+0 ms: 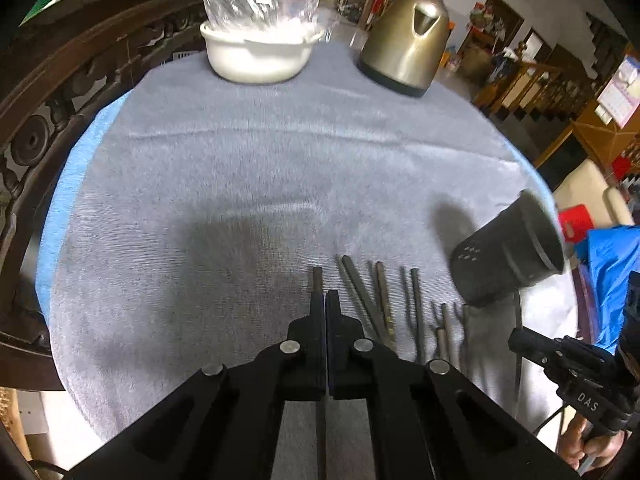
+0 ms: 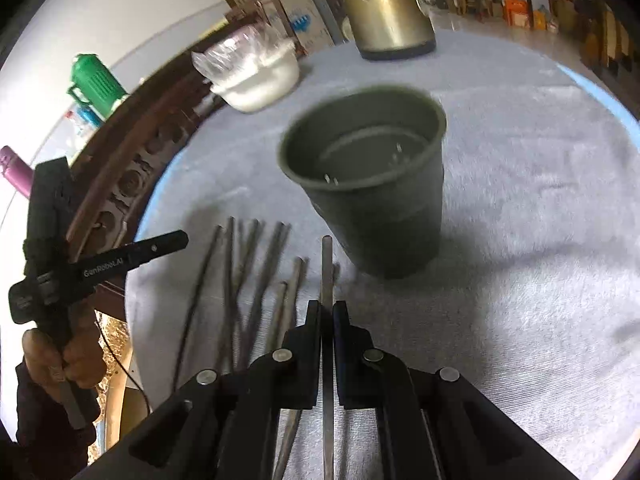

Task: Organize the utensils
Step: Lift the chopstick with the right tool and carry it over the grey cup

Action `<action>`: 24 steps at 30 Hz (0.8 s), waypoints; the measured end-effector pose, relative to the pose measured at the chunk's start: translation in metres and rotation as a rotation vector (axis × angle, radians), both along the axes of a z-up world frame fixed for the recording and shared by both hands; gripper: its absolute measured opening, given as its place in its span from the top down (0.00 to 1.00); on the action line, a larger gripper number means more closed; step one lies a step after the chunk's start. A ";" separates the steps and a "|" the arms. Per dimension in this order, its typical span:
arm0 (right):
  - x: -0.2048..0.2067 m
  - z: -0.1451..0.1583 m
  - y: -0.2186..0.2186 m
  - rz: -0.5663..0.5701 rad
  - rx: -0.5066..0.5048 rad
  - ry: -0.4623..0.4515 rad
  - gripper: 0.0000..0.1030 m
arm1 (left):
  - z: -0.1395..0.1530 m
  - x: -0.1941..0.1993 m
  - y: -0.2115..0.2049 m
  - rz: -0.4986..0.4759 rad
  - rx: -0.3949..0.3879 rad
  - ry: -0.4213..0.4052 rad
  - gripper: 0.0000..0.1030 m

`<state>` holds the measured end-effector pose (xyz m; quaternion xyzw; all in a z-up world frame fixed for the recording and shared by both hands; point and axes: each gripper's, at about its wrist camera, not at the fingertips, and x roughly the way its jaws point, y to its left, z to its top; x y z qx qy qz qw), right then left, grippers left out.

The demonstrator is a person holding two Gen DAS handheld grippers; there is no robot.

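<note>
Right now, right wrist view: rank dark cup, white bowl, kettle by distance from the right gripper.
From the right gripper:
1. Dark cup, just ahead, slightly right.
2. White bowl, farther back on the left, by the table edge.
3. Kettle, farthest, at the far edge.

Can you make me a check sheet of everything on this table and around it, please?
Surface: round table under a grey towel cloth, blue edge showing.
Job's things: dark plastic utensil cup upright and empty; loose dark chopsticks lying on the cloth beside it.
Clutter: gold metal kettle; white bowl with clear plastic wrap.
Grippers: left gripper jaws shut on one chopstick; right gripper jaws shut on another chopstick.
Cables: thin black cable below the hand.
Surroundings: carved wooden chair back, shelves behind.
</note>
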<state>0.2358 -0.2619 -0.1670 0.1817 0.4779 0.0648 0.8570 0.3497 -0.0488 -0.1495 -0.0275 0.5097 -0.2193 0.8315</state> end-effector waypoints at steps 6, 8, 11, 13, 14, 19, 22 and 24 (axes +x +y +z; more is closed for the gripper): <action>-0.015 0.028 0.002 0.018 -0.019 -0.089 0.94 | 0.006 -0.004 0.015 0.001 -0.015 0.014 0.99; -0.020 0.032 0.001 0.016 -0.013 -0.095 0.94 | -0.005 0.003 0.020 0.016 -0.010 0.087 0.99; -0.024 0.030 0.000 0.010 0.001 -0.092 0.94 | -0.022 0.011 0.019 0.028 -0.034 0.183 0.99; -0.022 0.026 0.002 0.005 0.011 -0.085 0.94 | -0.027 0.013 0.014 0.027 -0.036 0.208 0.93; -0.024 0.024 0.001 0.002 0.019 -0.081 0.94 | -0.029 0.015 0.010 0.020 -0.043 0.223 0.88; -0.028 0.029 -0.004 -0.005 0.037 -0.097 0.94 | -0.042 0.025 -0.005 0.030 -0.017 0.276 0.69; -0.031 0.034 -0.006 -0.003 0.041 -0.110 0.94 | -0.051 0.031 -0.011 0.046 0.003 0.289 0.71; -0.031 0.036 -0.008 -0.003 0.047 -0.117 0.94 | -0.052 0.033 -0.014 0.045 0.010 0.277 0.83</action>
